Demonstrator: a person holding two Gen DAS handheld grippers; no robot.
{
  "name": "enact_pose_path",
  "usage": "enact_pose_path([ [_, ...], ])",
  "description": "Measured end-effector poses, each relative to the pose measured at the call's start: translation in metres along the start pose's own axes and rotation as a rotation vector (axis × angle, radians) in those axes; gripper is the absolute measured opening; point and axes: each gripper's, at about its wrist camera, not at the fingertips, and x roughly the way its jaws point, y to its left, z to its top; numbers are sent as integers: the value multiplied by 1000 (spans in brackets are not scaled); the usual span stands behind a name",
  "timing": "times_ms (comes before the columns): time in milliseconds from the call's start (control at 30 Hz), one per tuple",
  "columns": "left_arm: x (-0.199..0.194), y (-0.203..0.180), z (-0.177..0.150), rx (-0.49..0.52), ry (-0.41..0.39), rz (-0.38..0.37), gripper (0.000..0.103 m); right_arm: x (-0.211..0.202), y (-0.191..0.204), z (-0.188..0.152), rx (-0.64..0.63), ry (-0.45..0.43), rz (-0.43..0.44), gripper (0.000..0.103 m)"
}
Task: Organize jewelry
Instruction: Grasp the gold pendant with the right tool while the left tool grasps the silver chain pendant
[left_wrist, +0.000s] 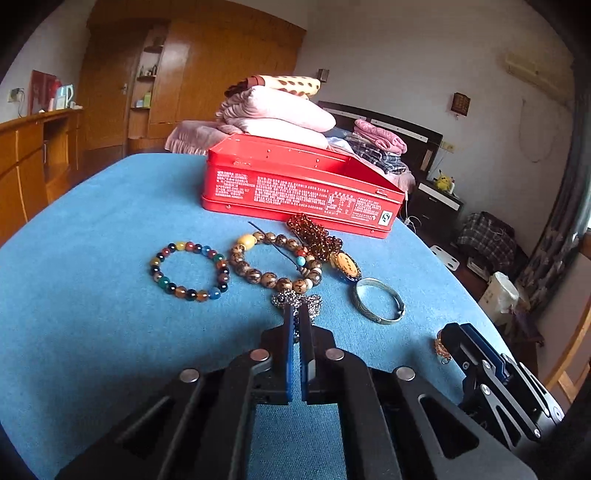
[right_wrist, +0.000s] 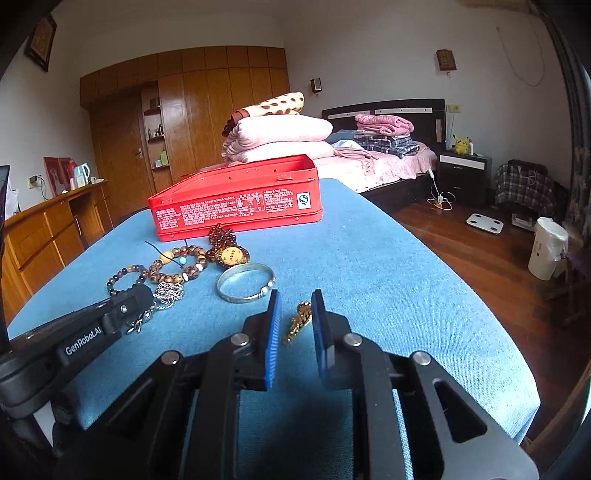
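On the blue cloth table my left gripper is shut on a heap of silver chain; the same gripper and chain show at the left of the right wrist view. My right gripper is shut on a small gold chain, which lies against the right pad. Past the grippers lie a multicoloured bead bracelet, a brown bead bracelet, an amber bead piece with an oval pendant, and a silver bangle. Behind them stands an open red tin.
The table's right edge drops to a wooden floor with a white bin and scales. Behind the tin are folded blankets on a bed. A wooden sideboard runs along the left.
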Motion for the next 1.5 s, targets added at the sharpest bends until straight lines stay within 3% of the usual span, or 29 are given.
enact_pose_path([
  [67, 7, -5, 3, 27, 33, 10, 25, 1, 0, 0, 2, 1, -8, 16],
  [100, 9, -7, 3, 28, 46, 13, 40, 2, 0, 0, 2, 4, -10, 16],
  [200, 15, -13, 4, 25, 74, -2, 46, 5, -4, -1, 22, 29, 9, 17],
  [300, 23, -21, 6, 73, 103, 44, 47, 4, -5, -2, 21, 37, 14, 22],
  [400, 27, -27, 5, 102, 115, 74, 46, 6, -12, -4, 57, 54, 31, 28],
  [467, 27, -25, 5, 92, 110, 94, 35, 5, -16, -5, 66, 51, 55, 30],
  [533, 26, -20, 5, 64, 102, 87, 17, 4, -15, -6, 53, 50, 72, 37],
  [833, 26, -15, 5, 38, 97, 53, 15, 13, -12, -6, 15, 44, 65, 37],
  [967, 25, -15, 5, 29, 94, 48, 14, 12, -12, -7, -7, 36, 30, 20],
  [1267, 11, -5, 2, -15, 30, -9, 12, -8, -8, -4, -34, 0, 63, 19],
  [1300, 7, -3, 2, -17, 13, -19, 2, -12, -6, -2, -46, -9, 57, 19],
  [1400, -6, 2, 4, -6, -41, -35, 2, -17, -3, 5, -53, -25, 65, 19],
  [1500, -10, 7, 5, -19, -41, -49, 2, -19, 1, 10, -57, -27, 78, 19],
])
